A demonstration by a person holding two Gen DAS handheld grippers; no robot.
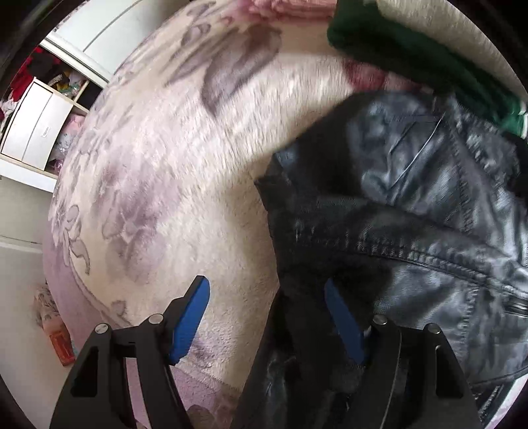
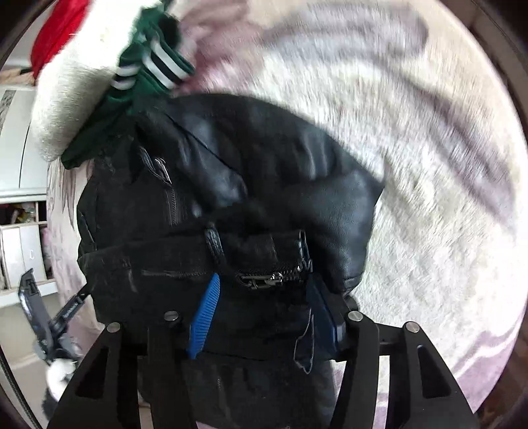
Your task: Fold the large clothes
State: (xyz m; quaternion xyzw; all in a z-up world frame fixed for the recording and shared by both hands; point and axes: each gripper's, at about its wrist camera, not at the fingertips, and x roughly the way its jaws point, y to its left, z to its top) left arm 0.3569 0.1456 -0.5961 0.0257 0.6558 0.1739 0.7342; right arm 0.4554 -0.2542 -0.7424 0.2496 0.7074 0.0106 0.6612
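Observation:
A black leather jacket lies folded on a pale fleece blanket with purple flowers. My left gripper is open at the jacket's left edge; its right finger rests over the jacket, its left finger over the blanket, and a dark flap lies between them. In the right wrist view the jacket fills the middle. My right gripper is open, with the jacket's zippered edge lying between its blue pads. The left gripper shows at the jacket's left side.
A green garment with white stripes and a cream fleece item lie just beyond the jacket. A red garment lies further back. An open white wardrobe with drawers stands left of the bed. An orange box lies on the floor.

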